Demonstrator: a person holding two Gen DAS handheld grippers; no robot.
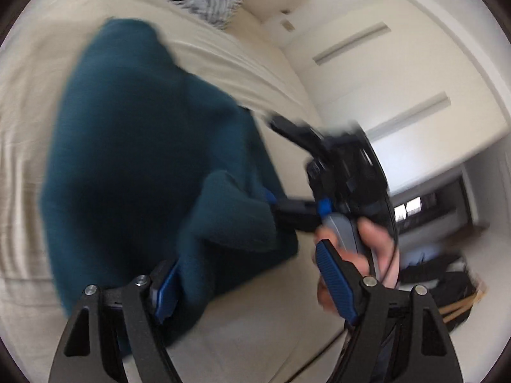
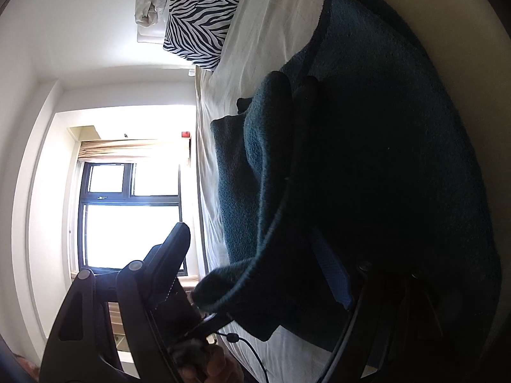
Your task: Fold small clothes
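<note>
Left wrist view is blurry, but the teal cloth (image 1: 137,166) is spread on the bed (image 1: 265,73), filling the 9 to 12 o'clock side. Left tool (image 1: 246,287) has its pads apart; a fold of the cloth sits against the left pad (image 1: 166,290), nothing pinched. At 3 o'clock the right tool (image 1: 281,204) pokes into the cloth's edge, a hand (image 1: 373,245) behind it. In the right wrist view the right tool (image 2: 265,274) is spread wide with the cloth (image 2: 383,146) draped between and over its fingers, not clamped. Zebra pillow (image 2: 201,12) at 11 o'clock.
</note>
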